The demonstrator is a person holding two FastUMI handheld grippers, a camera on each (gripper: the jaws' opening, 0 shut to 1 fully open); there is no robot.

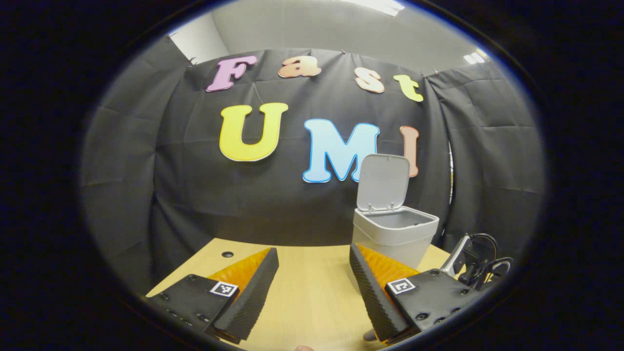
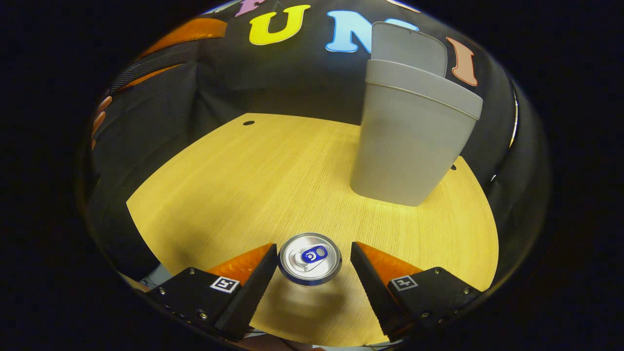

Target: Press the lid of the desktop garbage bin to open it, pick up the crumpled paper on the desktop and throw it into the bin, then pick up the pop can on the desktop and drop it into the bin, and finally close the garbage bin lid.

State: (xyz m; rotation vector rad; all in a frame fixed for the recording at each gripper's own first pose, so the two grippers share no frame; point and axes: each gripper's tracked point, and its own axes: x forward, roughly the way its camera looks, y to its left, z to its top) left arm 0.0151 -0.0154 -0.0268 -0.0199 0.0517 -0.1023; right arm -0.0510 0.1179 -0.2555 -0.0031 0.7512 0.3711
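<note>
Both grippers' jaws apart; pop can (image 2: 310, 258) between right's, body hidden beneath its top.

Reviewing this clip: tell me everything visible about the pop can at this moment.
The pop can stands upright on the wooden desktop, seen from above in the right gripper view. Its top is shiny silver metal with a blue pull tab; a blue band shows round its lower edge. It looks undented. It sits between the open fingers of the right gripper, close to the left one, with a clear gap on the other side. The open garbage bin stands farther back.
</note>
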